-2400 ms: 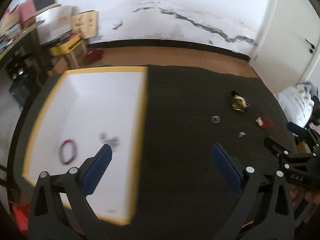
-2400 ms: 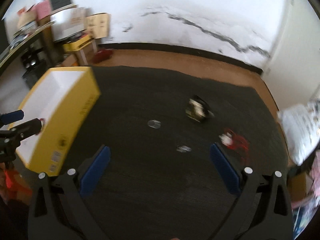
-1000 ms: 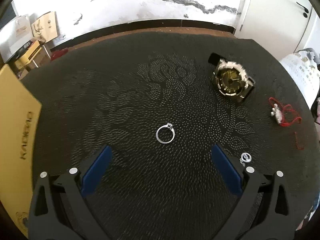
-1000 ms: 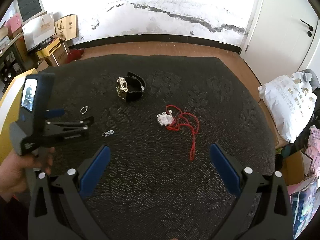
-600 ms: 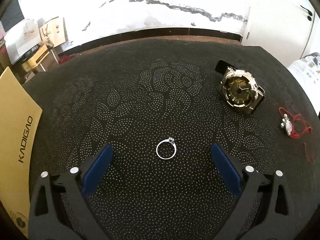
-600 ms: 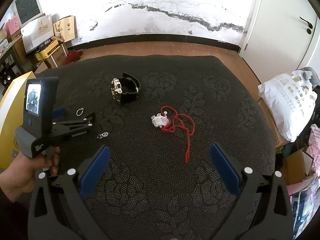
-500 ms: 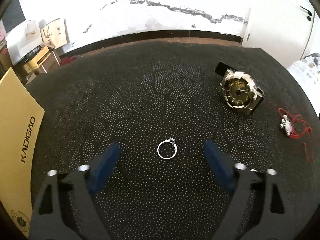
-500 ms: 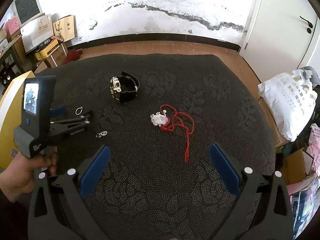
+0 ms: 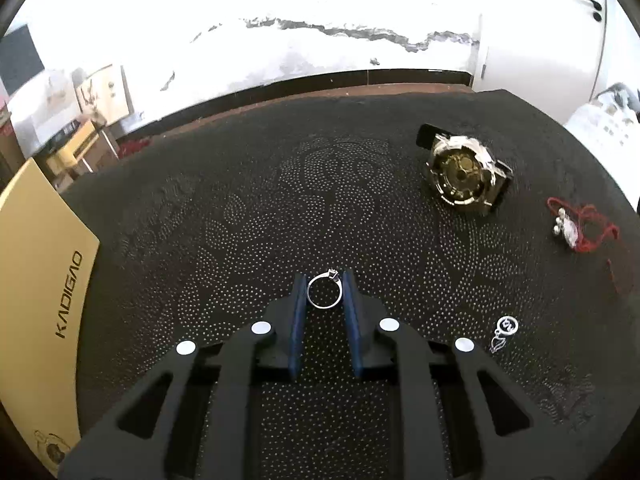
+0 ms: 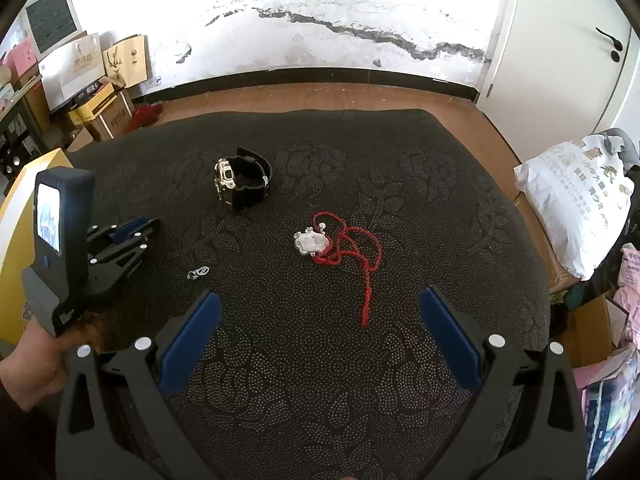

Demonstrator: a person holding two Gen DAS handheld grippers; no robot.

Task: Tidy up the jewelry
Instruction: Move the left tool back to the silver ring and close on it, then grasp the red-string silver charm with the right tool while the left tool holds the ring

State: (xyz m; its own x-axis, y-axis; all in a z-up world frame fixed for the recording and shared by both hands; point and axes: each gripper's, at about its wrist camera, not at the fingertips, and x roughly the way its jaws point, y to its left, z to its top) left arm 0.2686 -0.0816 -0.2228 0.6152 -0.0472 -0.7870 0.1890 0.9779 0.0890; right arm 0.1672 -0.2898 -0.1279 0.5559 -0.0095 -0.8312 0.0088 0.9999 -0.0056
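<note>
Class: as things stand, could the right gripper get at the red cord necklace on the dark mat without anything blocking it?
Probably yes. The right gripper stands open with its jaws wide, and the red cord necklace lies just ahead of it on bare mat. The watch and left gripper sit off to one side.

Black gripper frames, blue fingers (image 10: 188, 338), silver round screws.

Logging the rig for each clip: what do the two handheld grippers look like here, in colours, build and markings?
Both are black plastic with cut-out, truss-like finger arms, blue pads on the inner faces and round white dots at the joints. The left gripper has a dark grey pistol-style body with a small lit screen on its back and a pale mark low on its side, seen from the right wrist. The right gripper matches. No cables or sleeves show.
</note>
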